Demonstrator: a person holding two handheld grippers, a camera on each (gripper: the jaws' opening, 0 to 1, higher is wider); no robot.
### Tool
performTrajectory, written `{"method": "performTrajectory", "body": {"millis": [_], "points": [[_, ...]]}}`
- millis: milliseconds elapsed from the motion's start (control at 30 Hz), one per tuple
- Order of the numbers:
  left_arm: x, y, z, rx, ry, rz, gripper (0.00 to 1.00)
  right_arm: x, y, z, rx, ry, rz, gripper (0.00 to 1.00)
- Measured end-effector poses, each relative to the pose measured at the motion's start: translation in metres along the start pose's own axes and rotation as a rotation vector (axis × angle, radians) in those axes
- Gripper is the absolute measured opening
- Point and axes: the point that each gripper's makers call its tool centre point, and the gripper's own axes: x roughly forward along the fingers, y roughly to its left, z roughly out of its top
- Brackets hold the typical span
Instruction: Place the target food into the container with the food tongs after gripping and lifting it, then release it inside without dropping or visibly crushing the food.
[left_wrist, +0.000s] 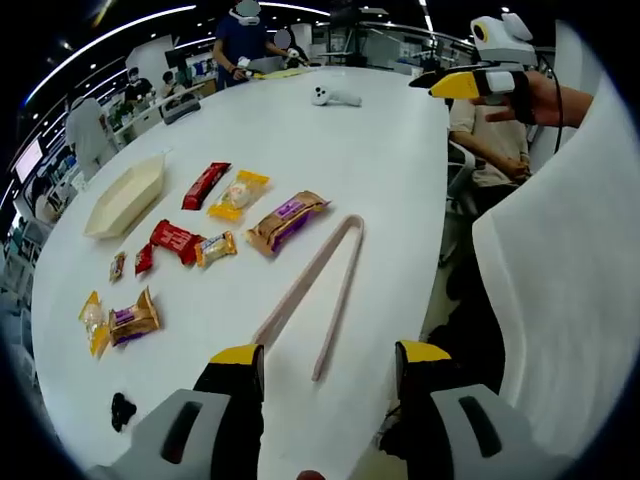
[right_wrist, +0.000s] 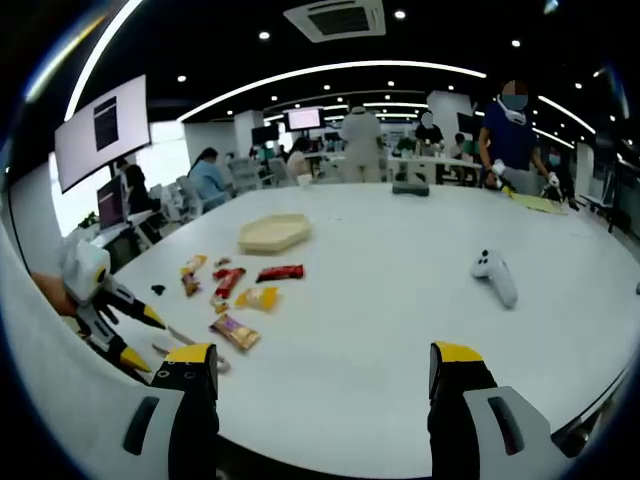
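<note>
Pinkish-beige food tongs (left_wrist: 322, 296) lie flat on the white table (left_wrist: 380, 170), just ahead of my left gripper (left_wrist: 332, 355), which is open and holds nothing. Left of the tongs are several wrapped snacks: a brown-and-purple packet (left_wrist: 288, 220), a yellow packet (left_wrist: 238, 195) and two red packets (left_wrist: 205, 185) (left_wrist: 175, 240). A beige tray container (left_wrist: 125, 195) (right_wrist: 273, 232) stands beyond them. My right gripper (right_wrist: 325, 355) hovers open over the table edge, well away from the snacks (right_wrist: 235, 330). The left gripper (right_wrist: 147, 341) enters the right gripper view from the left.
More small packets (left_wrist: 120, 320) and a small black object (left_wrist: 122, 408) lie near the table's near-left edge. A white controller (left_wrist: 335, 96) (right_wrist: 495, 275) rests farther out. People stand and sit at the table's far side (right_wrist: 515, 135). A person in white sits close on the right (left_wrist: 560, 300).
</note>
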Motion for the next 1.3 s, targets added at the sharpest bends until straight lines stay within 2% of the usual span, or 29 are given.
{"method": "performTrajectory", "body": {"millis": [267,400,633,767,900,1100,1300], "points": [[-0.001,0.009,-0.005,-0.006,0.009,0.031,0.33,0.001,0.000,0.000,0.004,-0.004,0.002,0.88],[0.000,0.014,-0.004,-0.008,0.009,0.047,0.31,0.001,-0.002,-0.001,-0.004,-0.005,0.000,0.88],[0.003,0.012,-0.006,-0.004,0.033,0.031,0.28,0.000,-0.004,0.000,-0.011,-0.009,-0.004,0.88],[0.004,0.011,-0.004,0.002,0.029,0.016,0.15,-0.001,-0.005,-0.002,-0.010,-0.003,-0.007,0.88],[0.006,0.013,-0.006,-0.005,0.044,0.025,0.14,-0.002,-0.006,-0.003,-0.009,-0.001,-0.010,0.88],[0.008,0.007,-0.010,0.010,0.059,-0.010,0.06,-0.003,-0.008,-0.005,-0.008,0.003,-0.016,0.88],[0.008,0.009,-0.012,0.004,0.068,-0.003,0.04,-0.003,-0.009,-0.003,-0.016,-0.003,-0.016,0.88]]}}
